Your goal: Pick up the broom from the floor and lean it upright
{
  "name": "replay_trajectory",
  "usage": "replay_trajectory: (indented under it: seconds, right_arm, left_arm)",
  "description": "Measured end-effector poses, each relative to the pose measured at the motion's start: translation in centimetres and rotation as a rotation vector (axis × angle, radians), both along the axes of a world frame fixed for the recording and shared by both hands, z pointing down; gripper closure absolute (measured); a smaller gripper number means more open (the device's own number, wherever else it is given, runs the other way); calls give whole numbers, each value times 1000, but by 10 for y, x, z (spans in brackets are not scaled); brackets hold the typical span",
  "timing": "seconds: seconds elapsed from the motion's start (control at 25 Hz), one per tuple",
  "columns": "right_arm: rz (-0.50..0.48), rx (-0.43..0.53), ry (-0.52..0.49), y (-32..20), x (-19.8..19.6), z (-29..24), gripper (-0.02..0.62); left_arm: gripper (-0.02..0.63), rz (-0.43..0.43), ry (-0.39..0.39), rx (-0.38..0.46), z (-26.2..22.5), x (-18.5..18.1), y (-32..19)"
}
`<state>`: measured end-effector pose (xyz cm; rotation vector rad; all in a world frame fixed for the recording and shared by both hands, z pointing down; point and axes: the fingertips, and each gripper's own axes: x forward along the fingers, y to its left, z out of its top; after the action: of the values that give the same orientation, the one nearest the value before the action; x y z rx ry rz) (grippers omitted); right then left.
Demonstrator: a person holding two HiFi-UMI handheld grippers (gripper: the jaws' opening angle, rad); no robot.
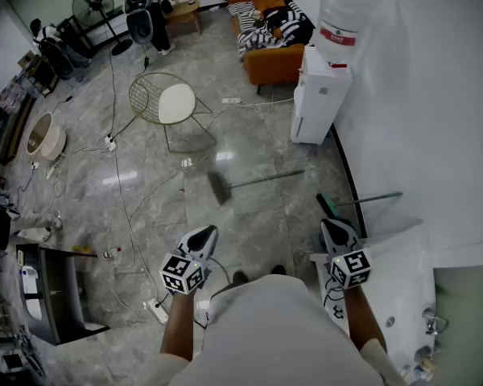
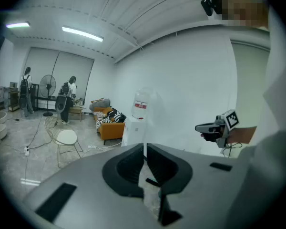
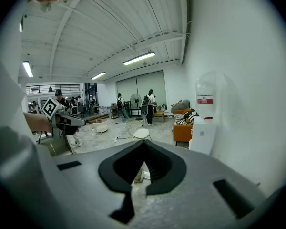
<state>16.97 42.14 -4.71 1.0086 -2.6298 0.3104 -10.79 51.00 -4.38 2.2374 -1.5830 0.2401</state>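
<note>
Marble floor [image 1: 249, 223], broom [image 1: 262, 180] lying flat, red-labelled bottle [image 1: 342, 10]

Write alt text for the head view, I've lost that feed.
A grey-headed broom with a long thin handle lies flat on the grey polished floor, ahead of the left gripper and right gripper, which touch nothing. A white water dispenser stands by the wall.

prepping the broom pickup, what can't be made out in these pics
Long grey broom on the floor: left gripper view, hidden behind the left gripper's grey body.
Green-headed tool by the white wall: head view, too small to identify.
Person's dark shoes: head view, mostly hidden by the white shirt.
</note>
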Motion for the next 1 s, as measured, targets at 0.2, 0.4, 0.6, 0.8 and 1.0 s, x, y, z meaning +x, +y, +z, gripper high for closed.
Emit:
replay_trajectory:
  seconds: [0.2,0.4,0.6,0.8,1.0]
  right_arm:
    - [-10,14,7,3,0,-7,595]
    - [-15,9,-3,3,6,-7,596]
    - [-27,-1,-12,5,10,-7,595]
    - [-24,-28,-3,-2,26,4,595]
    - [-31,-52,-21,-12,46,18,595]
  left_arm:
    - [585,-5,6,-7,-2,3,3]
    - [585,-8,5,-8,-3,9,4]
    - [585,-9,4,-11,-4,18,7]
    - [586,-18,-4,-31,4,35,6]
    - [585,-26,-13,-50,13,57,0]
